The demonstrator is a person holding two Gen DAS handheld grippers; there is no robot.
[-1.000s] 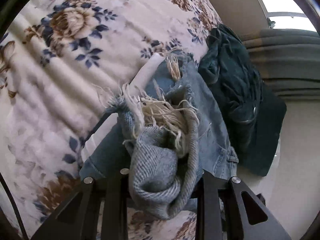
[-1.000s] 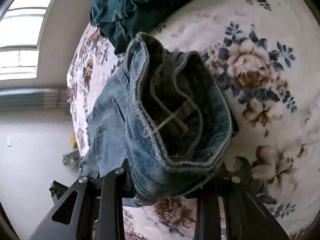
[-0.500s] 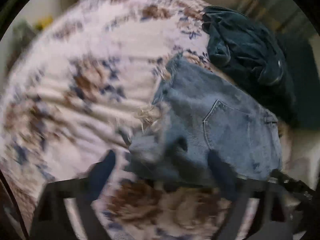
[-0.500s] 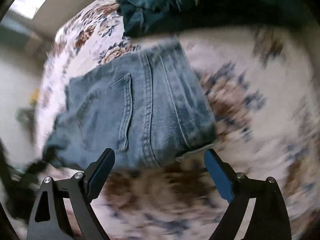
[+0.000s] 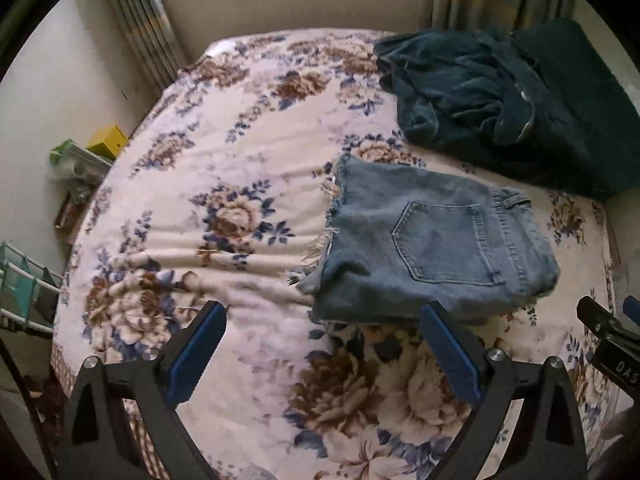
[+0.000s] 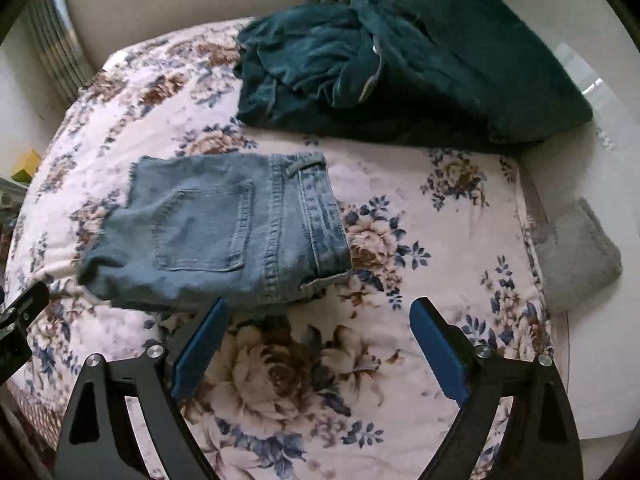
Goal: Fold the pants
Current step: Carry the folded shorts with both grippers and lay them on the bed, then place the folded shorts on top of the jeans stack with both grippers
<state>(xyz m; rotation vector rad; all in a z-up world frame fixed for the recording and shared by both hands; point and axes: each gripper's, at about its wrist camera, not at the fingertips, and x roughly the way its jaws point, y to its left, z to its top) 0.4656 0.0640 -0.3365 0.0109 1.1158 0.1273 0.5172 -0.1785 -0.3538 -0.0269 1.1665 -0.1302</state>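
Beside the folded light-blue denim pants (image 5: 432, 248) on the floral bed (image 5: 224, 184), both grippers' fingers (image 5: 196, 344) (image 6: 438, 354) gape wide, empty; press that bundle flat, squaring edges.

The jeans (image 5: 432, 248) are matt, faded blue denim with a frayed, stringy hem. They lie on a soft floral blanket (image 5: 224, 184) that looks fleecy, though the blur leaves its nap unsure. Beyond the jeans, the dark teal clothes (image 6: 360, 60) look like velvety cloth with a faint sheen.

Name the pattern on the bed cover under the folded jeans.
Brown and blue flowers on white bed cover; clearest in the right wrist view.
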